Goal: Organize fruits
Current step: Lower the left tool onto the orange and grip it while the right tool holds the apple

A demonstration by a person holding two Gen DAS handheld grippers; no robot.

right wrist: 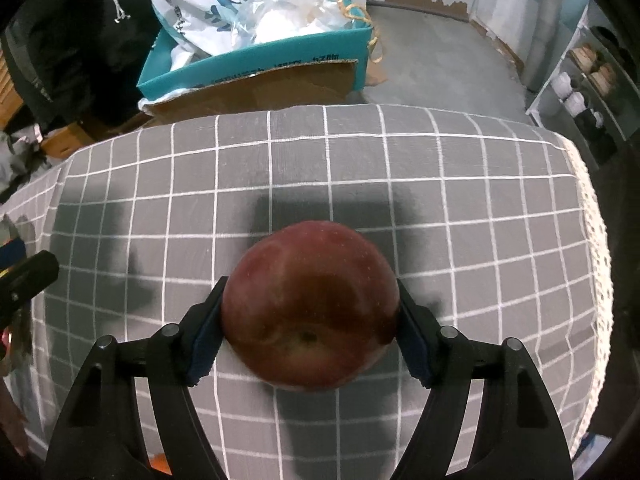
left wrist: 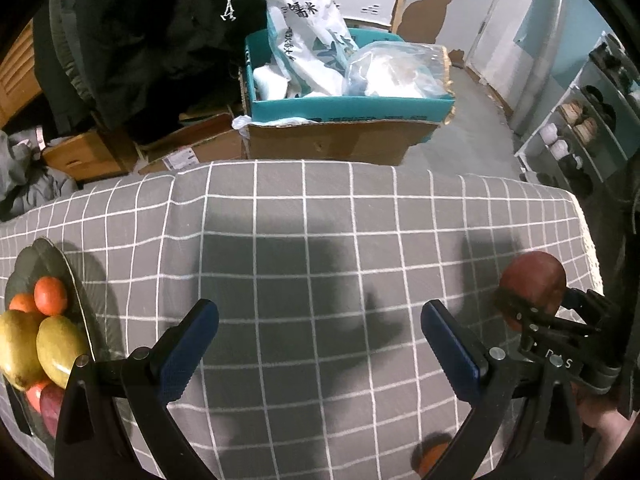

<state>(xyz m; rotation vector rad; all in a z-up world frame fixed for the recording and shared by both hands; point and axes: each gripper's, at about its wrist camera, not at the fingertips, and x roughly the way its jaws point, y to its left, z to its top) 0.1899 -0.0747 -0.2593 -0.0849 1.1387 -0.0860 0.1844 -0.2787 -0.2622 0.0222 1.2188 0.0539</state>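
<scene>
Right gripper (right wrist: 310,312) clamps a red apple (right wrist: 310,304) above the checked cloth (right wrist: 460,208); left gripper (left wrist: 320,344) gapes empty; fruit plate (left wrist: 60,256) far left.

A dark red apple (right wrist: 310,306) with paler streaks sits between the right claw's (right wrist: 310,320) blue pads (right wrist: 204,340). Under it the counter (right wrist: 460,208) wears grey cloth gridded in white. Left of the left claw (left wrist: 320,344), yellow-green mangoes (left wrist: 60,350) and orange tangerines (left wrist: 50,295) fill a dark green dish (left wrist: 40,256).

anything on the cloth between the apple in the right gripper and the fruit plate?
Nothing visible: bare cloth lies between the apple and the plate at far left. The open left gripper hovers over that stretch.
</scene>
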